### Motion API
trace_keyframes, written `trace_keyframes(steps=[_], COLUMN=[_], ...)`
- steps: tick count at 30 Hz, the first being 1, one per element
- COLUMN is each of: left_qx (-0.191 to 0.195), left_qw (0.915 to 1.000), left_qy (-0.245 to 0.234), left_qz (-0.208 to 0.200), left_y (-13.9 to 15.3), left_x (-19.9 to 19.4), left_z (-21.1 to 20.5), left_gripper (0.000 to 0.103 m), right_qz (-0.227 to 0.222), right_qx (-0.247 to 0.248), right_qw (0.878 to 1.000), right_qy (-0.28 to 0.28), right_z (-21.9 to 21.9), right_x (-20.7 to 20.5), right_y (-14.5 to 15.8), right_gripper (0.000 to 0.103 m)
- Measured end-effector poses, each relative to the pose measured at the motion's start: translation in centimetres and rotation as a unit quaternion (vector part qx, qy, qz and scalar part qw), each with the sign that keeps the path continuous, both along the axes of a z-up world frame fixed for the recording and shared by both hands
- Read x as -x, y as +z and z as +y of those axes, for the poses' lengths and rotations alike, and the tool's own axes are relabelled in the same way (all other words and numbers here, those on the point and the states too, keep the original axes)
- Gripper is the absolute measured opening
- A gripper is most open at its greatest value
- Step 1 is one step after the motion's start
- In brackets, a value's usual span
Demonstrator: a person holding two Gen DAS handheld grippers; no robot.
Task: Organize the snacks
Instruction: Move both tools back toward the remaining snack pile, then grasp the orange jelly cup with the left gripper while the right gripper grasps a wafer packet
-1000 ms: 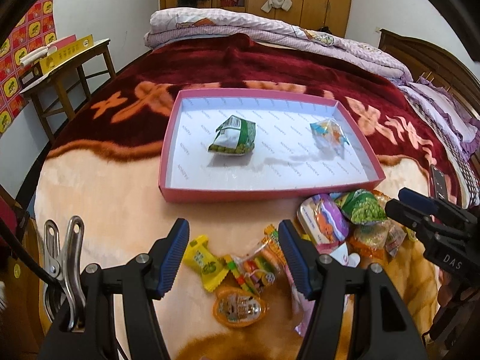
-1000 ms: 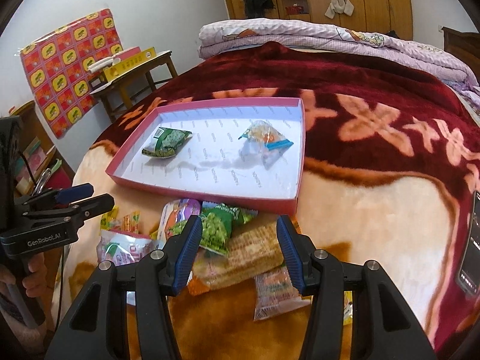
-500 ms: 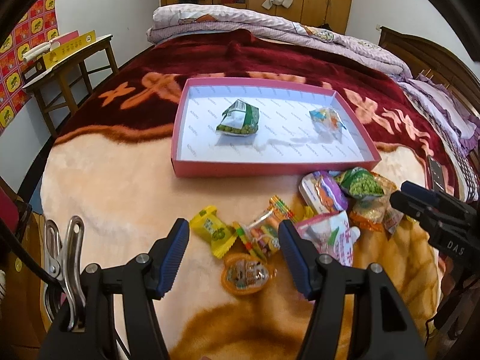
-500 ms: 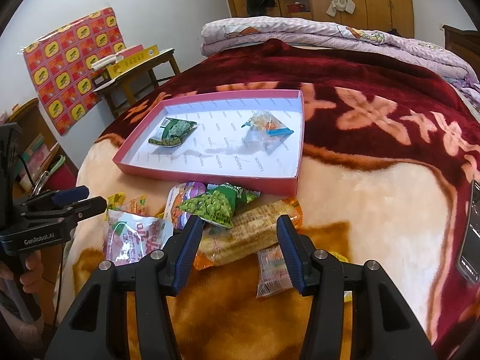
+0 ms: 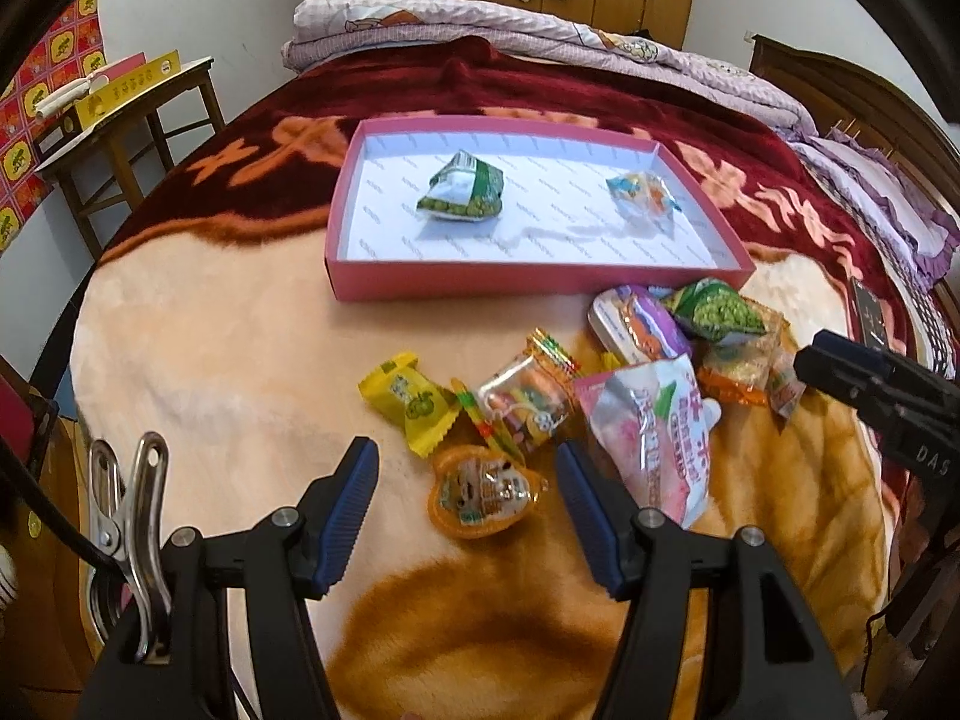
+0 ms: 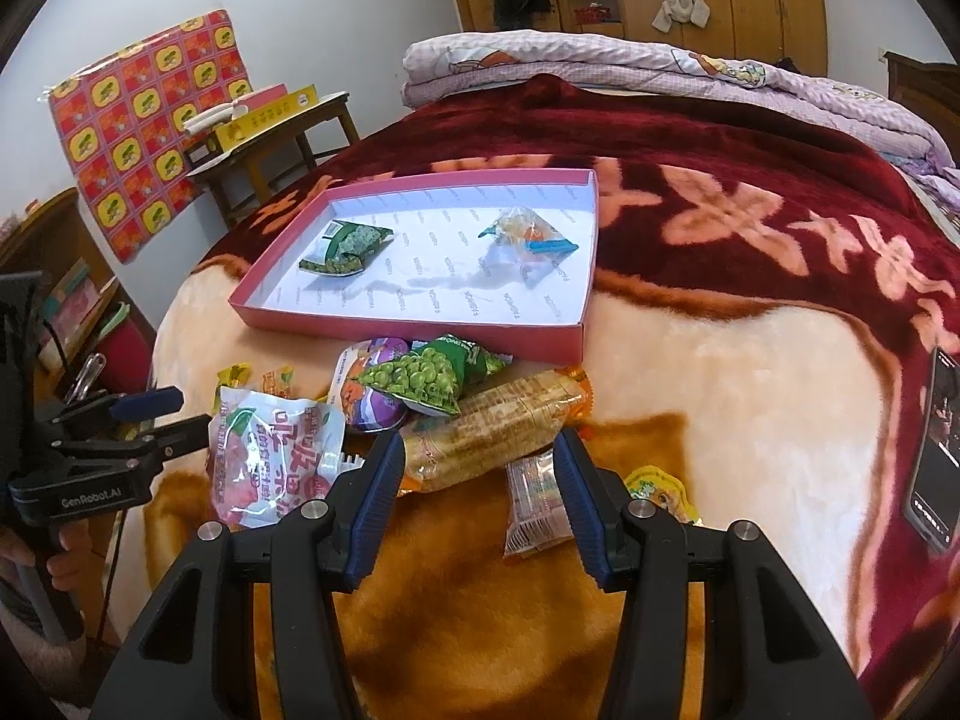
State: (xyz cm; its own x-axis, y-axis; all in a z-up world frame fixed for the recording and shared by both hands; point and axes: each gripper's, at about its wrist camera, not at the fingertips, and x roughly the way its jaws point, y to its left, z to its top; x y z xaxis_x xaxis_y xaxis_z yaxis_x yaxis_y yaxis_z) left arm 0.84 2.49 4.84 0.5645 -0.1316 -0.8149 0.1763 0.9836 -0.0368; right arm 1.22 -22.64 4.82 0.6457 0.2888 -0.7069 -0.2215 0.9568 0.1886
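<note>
Snacks lie in a loose pile on the plush blanket (image 5: 198, 360), just beside the near wall of the pink tray (image 5: 540, 276), which already holds a green pea packet (image 5: 462, 195) at its 9 o'clock side and a clear candy bag (image 5: 642, 198) at 3 o'clock. The left gripper (image 5: 468, 510) hangs spread and empty over an orange jelly cup (image 5: 480, 495). The right gripper (image 6: 480, 486) is likewise spread and empty, a long cracker pack (image 6: 498, 426) at 12 o'clock from its fingertips.
</note>
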Motion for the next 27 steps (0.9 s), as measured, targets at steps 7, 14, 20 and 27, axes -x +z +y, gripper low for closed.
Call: trace_keyframes(steps=[7, 14, 20, 27], left_qx=[-0.007, 0.000, -0.005, -0.004], left_qw=[1.0000, 0.9999, 0.9999, 0.9999], left_qy=[-0.005, -0.010, -0.012, -0.009], left_qz=[0.002, 0.007, -0.001, -0.004], left_y=[-0.9, -1.8, -1.9, -2.0], left_x=[0.3, 0.2, 0.4, 0.3], left_z=[-0.4, -0.6, -0.6, -0.5], left_gripper=[0.063, 0.046, 0.037, 0.035], right_qz=[0.005, 0.010, 0.012, 0.022], right_qx=[0.000, 0.002, 0.005, 0.019], right_qw=[1.000, 1.000, 1.000, 0.999], right_qy=[0.000, 0.000, -0.007, -0.017], right_z=[-0.3, -0.5, -1.3, -2.0], right_x=[0.1, 0.1, 0.1, -0.1], right_y=[-0.3, -0.7, -0.9, -1.6], right_gripper=[0.053, 0.053, 0.053, 0.053])
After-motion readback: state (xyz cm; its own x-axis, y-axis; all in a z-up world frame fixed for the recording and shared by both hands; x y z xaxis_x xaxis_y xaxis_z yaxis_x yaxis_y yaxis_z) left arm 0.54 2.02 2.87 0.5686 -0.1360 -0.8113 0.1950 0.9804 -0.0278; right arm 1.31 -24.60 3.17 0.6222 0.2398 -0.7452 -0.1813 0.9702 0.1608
